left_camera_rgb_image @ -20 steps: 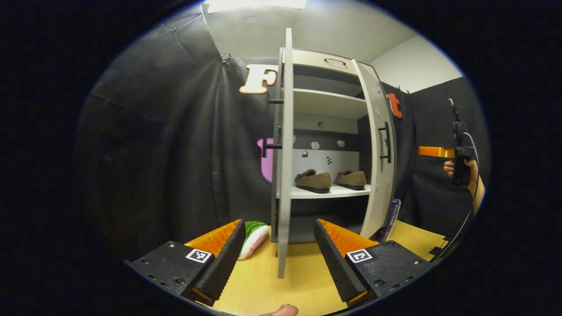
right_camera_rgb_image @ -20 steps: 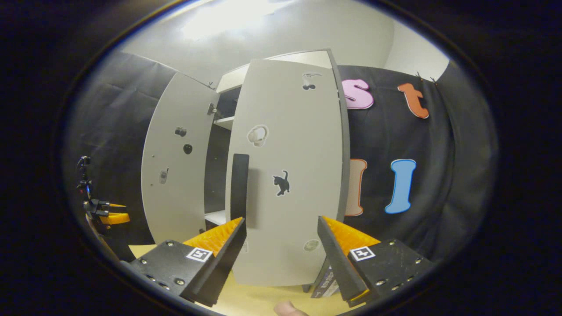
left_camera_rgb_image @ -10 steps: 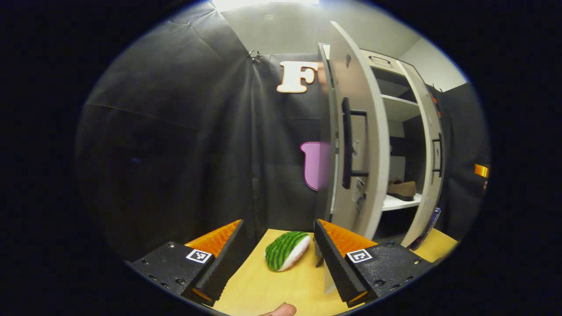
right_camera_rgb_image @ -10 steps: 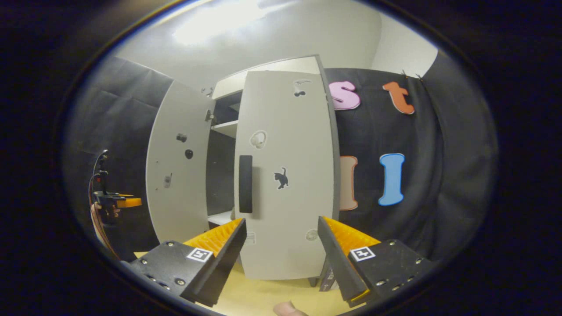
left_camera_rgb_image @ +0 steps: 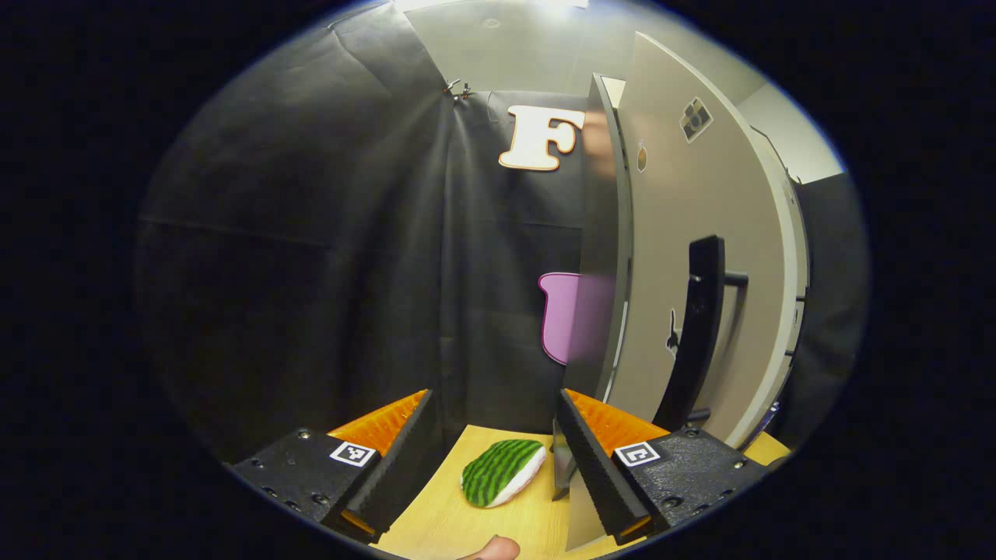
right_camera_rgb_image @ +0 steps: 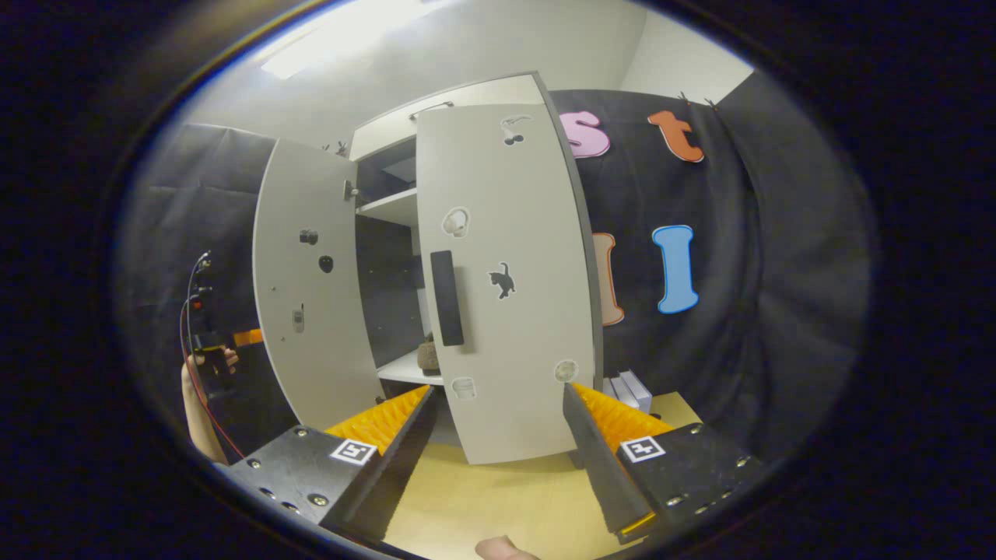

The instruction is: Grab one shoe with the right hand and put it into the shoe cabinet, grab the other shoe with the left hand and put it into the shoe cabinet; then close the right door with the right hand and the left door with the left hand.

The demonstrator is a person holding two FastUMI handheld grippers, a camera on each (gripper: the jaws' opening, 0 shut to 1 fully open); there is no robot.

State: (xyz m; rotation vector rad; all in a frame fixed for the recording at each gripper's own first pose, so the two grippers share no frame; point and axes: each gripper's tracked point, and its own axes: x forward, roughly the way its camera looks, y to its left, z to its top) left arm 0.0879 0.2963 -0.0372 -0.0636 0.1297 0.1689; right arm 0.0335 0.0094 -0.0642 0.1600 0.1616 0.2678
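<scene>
Both shoes look to be stowed already; in the right gripper view one brown shoe [right_camera_rgb_image: 427, 355] sits on a shelf inside the shoe cabinet [right_camera_rgb_image: 393, 206], peeking out through the gap between the two doors. What is left, as I judge it, is the closing of the doors.

The right gripper [right_camera_rgb_image: 498, 435] has its fingers spread wide apart with nothing between them. The right door [right_camera_rgb_image: 506, 272] stands at about twelve o'clock from it, nearly face-on and partly swung toward shut, its long axis upright. Its dark handle [right_camera_rgb_image: 447, 298] runs up and down near the free edge, at about eleven o'clock from the gripper. The door's lower edge shows just above the fingertips, but I cannot tell whether anything touches it. The right hand is plainly the nearer one to this door.

The left gripper [left_camera_rgb_image: 494, 447] is likewise held wide open and empty. The left door [left_camera_rgb_image: 685, 264] rises at about one o'clock from it, angled away so that its hinged side is toward the gripper, upright along its length, with its black handle [left_camera_rgb_image: 692, 334] also standing vertical at about two o'clock. A green striped toy [left_camera_rgb_image: 502, 471] lies on the wooden table [left_camera_rgb_image: 436, 521] between the fingers, just beside the door's bottom corner.

In the right gripper view the left door [right_camera_rgb_image: 311, 288] is open much wider than the right one, so it has farther to swing, and a hand [right_camera_rgb_image: 204, 369] holds the other gripper off at nine o'clock.
</scene>
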